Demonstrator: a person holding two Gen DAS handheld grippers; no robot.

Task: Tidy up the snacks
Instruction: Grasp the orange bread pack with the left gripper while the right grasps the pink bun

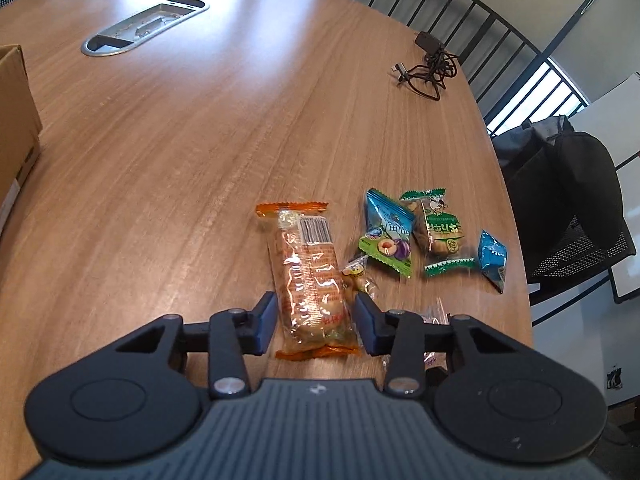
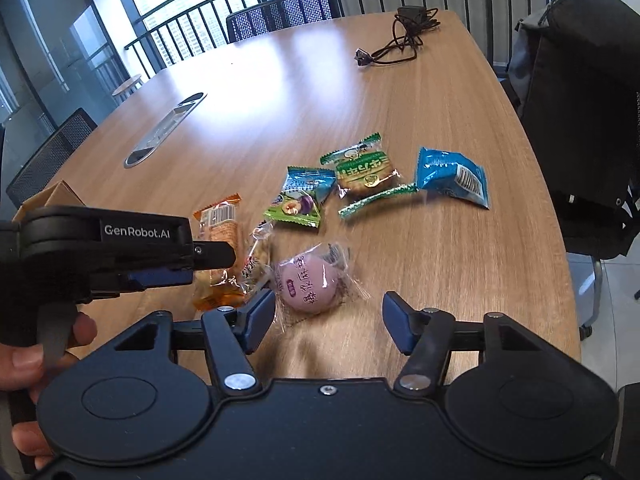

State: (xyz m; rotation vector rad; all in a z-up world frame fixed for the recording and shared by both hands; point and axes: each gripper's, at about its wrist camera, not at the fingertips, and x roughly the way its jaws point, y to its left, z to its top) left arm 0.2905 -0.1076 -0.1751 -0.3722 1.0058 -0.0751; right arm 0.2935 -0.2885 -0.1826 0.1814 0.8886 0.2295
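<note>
At the far left a cardboard box [image 1: 16, 120] sits on the wooden counter [image 1: 180, 160]. Next comes our left gripper [image 1: 314, 322], its jaws apart on either side of the long orange packet [image 1: 310, 280] — the blue pads flank the wrapper's near end, and we cannot tell whether they touch it. A small clear-wrapped candy [image 1: 358, 278] lies just beside that packet. Our right gripper [image 2: 328, 322] has its jaws wide apart, with the round purple bun in clear wrap [image 2: 308, 280] lying just ahead of them, nearer the left pad. Farther back lie a plum-picture packet [image 2: 298, 206], a green-edged biscuit packet [image 2: 366, 172] and, rightmost, a blue packet [image 2: 452, 178] — all flat on the counter. A black cable [image 2: 404, 36] lies at the far edge.
</note>
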